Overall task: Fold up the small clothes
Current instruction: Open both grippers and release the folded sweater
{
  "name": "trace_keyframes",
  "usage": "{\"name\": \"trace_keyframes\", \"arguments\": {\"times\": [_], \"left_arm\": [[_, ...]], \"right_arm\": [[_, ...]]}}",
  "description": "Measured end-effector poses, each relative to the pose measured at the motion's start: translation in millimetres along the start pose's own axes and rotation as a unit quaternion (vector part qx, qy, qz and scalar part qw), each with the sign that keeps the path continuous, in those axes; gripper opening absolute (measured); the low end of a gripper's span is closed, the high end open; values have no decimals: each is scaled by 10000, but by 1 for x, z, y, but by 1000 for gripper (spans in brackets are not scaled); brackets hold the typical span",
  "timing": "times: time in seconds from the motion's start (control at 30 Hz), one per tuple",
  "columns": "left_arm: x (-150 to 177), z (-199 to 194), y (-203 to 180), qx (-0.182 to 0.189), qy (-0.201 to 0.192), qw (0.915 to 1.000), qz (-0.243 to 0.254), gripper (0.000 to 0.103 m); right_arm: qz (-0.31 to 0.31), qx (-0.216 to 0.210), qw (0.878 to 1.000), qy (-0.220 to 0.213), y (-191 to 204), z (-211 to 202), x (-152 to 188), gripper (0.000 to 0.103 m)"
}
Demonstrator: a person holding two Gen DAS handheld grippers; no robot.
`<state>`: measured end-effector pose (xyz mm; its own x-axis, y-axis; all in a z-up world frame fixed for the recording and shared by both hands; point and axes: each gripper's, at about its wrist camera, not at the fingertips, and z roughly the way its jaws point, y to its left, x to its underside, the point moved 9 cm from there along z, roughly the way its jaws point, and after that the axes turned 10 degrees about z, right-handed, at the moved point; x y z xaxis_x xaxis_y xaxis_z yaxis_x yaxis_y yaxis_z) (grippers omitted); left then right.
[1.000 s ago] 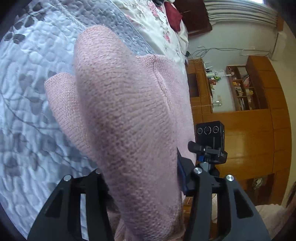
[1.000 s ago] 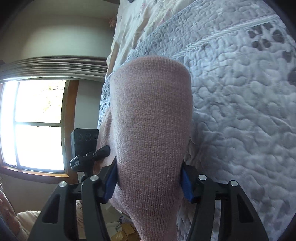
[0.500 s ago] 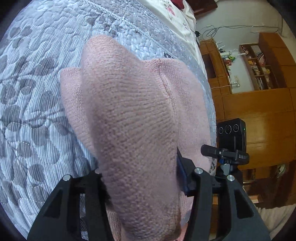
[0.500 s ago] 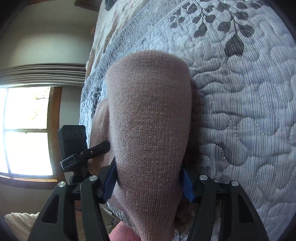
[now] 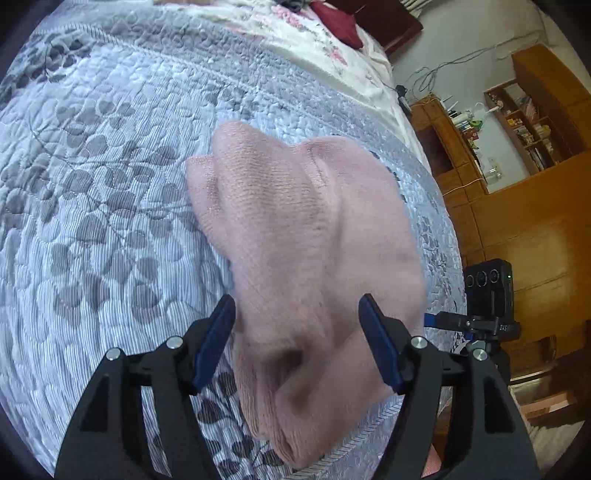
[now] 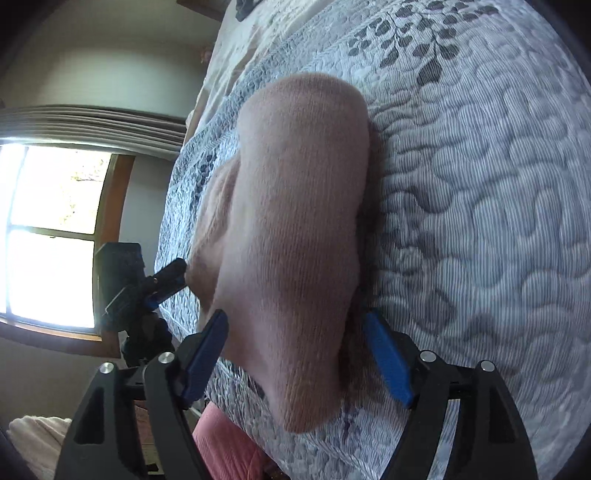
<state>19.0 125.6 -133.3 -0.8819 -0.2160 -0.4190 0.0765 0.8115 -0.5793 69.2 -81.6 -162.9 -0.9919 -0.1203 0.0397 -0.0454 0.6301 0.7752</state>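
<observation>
A small pink knitted garment (image 5: 303, 221) lies bunched on the grey leaf-patterned quilt (image 5: 92, 221), close to the bed's edge. My left gripper (image 5: 295, 306) is open, its blue pads (image 5: 214, 343) standing either side of the garment's near end without pressing it. In the right wrist view the same garment (image 6: 295, 221) rises as a thick folded hump, and my right gripper (image 6: 295, 321) is open around its near end, with small gaps at both pads. Each view shows the other gripper's black body (image 5: 487, 295) (image 6: 125, 280) beside the cloth.
The quilt (image 6: 480, 221) spreads wide past the garment. A floral sheet and a dark red cushion (image 5: 340, 22) lie further up the bed. Wooden cabinets and shelves (image 5: 517, 147) stand beyond the bed edge. A window (image 6: 48, 229) and pink cloth (image 6: 225, 443) sit beside it.
Both grippers have gone from shut on the pink garment to open. The lifted garment has dropped onto the quilt and now sits lower between the pads.
</observation>
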Motion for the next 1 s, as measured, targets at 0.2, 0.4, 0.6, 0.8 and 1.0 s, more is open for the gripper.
{"name": "trace_keyframes", "arguments": {"times": [0.2, 0.4, 0.6, 0.8, 1.0], "left_arm": [[38, -4, -14, -560, -130, 9973, 462, 70], [63, -4, 6, -1150, -81, 9920, 509, 66], [78, 4, 31, -1090, 109, 9938, 201, 69], [81, 4, 36, -1101, 103, 9936, 237, 69], [88, -29, 10, -1477, -2, 9889, 169, 70]], "right_arm": [[-277, 197, 9994, -16, -8, 15, 49, 71], [-214, 49, 9995, -227, -12, 8, 60, 27], [-98, 283, 9992, -282, -36, -1, 60, 23], [7, 266, 9988, -409, -48, -1, 66, 28], [-672, 1170, 9861, -972, -12, -35, 86, 71]]}}
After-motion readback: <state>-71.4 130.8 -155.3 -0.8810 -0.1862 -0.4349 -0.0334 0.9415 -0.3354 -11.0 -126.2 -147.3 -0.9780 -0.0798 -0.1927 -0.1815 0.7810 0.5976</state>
